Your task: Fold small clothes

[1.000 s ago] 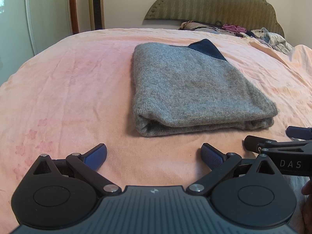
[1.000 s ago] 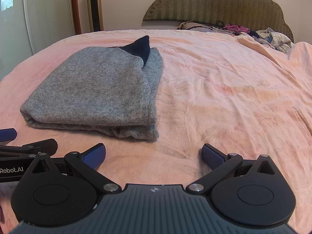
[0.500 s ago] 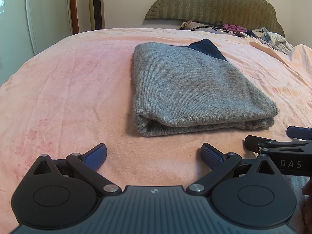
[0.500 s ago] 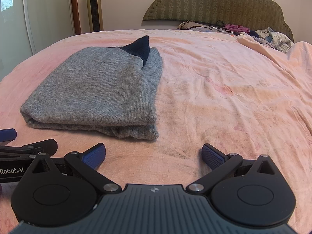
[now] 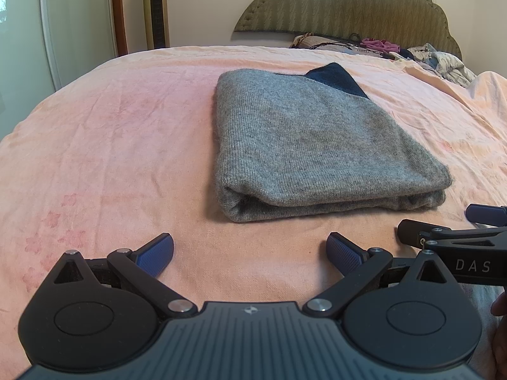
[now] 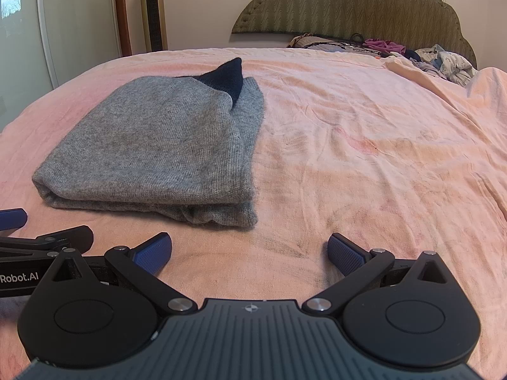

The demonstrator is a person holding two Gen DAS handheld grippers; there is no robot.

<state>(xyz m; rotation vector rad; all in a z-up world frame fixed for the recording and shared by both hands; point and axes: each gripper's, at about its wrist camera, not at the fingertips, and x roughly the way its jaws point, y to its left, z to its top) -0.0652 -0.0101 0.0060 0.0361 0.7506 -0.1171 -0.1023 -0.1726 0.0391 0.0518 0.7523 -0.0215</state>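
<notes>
A grey knit garment (image 5: 310,145) lies folded in a neat rectangle on the pink bedsheet (image 5: 111,145), with a dark navy corner (image 5: 336,77) sticking out at its far end. It also shows in the right wrist view (image 6: 158,152). My left gripper (image 5: 250,253) is open and empty, just short of the garment's near edge. My right gripper (image 6: 250,251) is open and empty, near the garment's near right corner. Each gripper's side shows at the edge of the other's view.
A padded olive headboard (image 5: 348,3) stands at the far end. A pile of loose clothes (image 5: 437,60) lies by it at the far right. A tower fan (image 5: 155,9) and a white wardrobe (image 5: 73,22) stand at the far left.
</notes>
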